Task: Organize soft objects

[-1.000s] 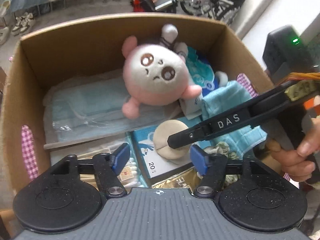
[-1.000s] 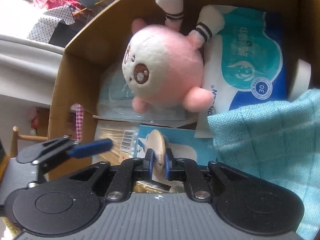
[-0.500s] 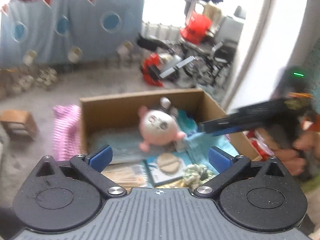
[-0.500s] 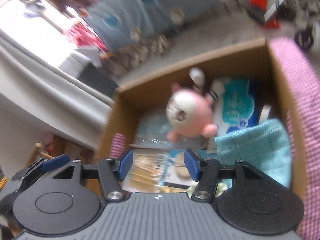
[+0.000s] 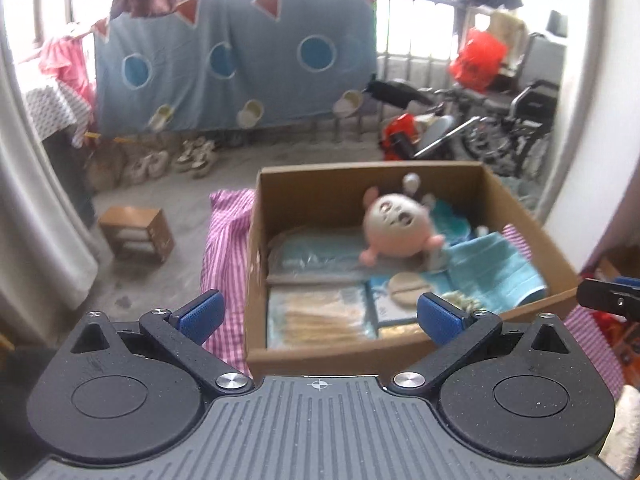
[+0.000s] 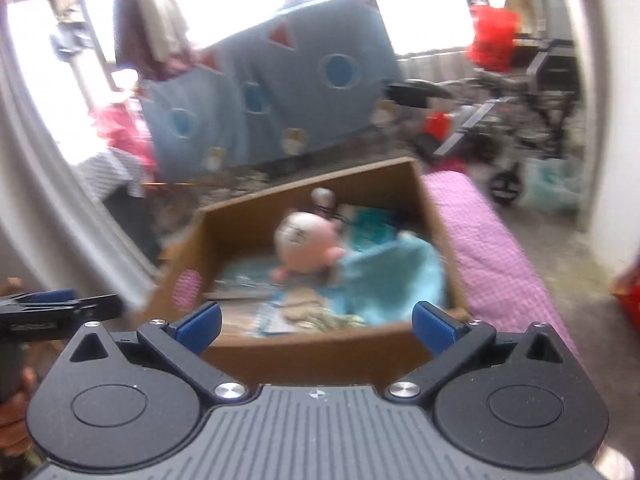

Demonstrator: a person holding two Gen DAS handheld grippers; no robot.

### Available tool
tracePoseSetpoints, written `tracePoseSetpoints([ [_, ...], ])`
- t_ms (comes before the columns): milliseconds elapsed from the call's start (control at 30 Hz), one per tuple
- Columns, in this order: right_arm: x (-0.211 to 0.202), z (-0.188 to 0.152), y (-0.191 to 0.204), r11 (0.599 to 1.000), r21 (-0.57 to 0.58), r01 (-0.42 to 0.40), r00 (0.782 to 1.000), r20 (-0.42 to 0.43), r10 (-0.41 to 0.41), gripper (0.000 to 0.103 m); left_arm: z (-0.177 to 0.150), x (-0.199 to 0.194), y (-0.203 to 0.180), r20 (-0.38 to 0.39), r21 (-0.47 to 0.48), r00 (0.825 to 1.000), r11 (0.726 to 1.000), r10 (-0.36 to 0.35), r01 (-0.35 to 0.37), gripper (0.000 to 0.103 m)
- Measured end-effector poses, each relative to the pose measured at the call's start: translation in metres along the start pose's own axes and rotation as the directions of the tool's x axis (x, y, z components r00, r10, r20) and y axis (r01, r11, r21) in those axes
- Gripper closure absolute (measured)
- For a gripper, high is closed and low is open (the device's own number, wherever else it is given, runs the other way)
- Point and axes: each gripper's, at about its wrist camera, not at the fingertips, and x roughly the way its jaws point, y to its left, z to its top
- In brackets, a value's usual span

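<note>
Presently one box (image 5: 404, 354) stands on a pink checked cloth (image 5: 226, 256), open at the top, and holds the soft goods. Largest to smallest inside: one blue towel (image 5: 496, 268) at the right wall; one clear pack of pale blue fabric (image 5: 312, 250) at the left; one pink plush (image 5: 394, 226) leaning against the far side; one blue tissue pack (image 5: 452, 222) behind it; one pack of wooden sticks (image 5: 320, 316) at the near left; one round beige puff (image 5: 406, 286) lying on a blue card near the middle. Both tools hover outside the near wall. Left gripper (image 5: 319, 312): jaws wide, nothing between them. Right gripper (image 6: 316, 320): jaws just opened to full width, likewise empty, the puff lying free in the box. Judged step: a placement is finished and both hands are clear. Next move, by judgement: find any soft item outside the box; none shows plainly here.
</note>
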Motion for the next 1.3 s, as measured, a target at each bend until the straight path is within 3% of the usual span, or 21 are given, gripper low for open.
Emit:
tracePoseSetpoints([
  [100, 0.010, -0.008, 0.003, 0.995, -0.011, 0.097, 0.995, -0.017, -0.097, 0.000, -0.009, 0.010, -0.004, -0.022, -0.020, 0.999, 0.999, 0.045, -0.046, 0.000],
  [233, 0.021, -0.012, 0.016, 0.988, -0.057, 0.144, 0.989, -0.025, -0.145, 0.000, -0.024, 0.023, -0.009, -0.067, -0.028, 0.993, 0.995, 0.093, -0.095, 0.000],
  [400, 0.038, -0.014, 0.037, 0.976, -0.161, 0.145, 0.987, -0.039, -0.153, 0.000, -0.032, 0.030, -0.008, -0.118, -0.104, 0.982, 0.982, 0.149, -0.161, 0.000],
  [567, 0.047, -0.009, 0.052, 0.976, -0.190, 0.103, 0.990, -0.072, -0.119, 0.000, -0.036, 0.029, -0.006, -0.139, -0.151, 0.975, 0.970, 0.172, -0.193, 0.000],
  [800, 0.059, -0.006, 0.057, 0.975, -0.204, 0.083, 0.988, -0.110, -0.107, 0.000, -0.034, 0.029, -0.014, -0.132, -0.128, 0.972, 0.969, 0.195, -0.212, 0.000],
  [1300, 0.062, -0.009, 0.058, 0.962, -0.246, 0.116, 0.983, -0.113, -0.147, 0.000, -0.035, 0.033, -0.017, -0.165, -0.119, 0.972, 0.975, 0.169, -0.190, 0.000],
])
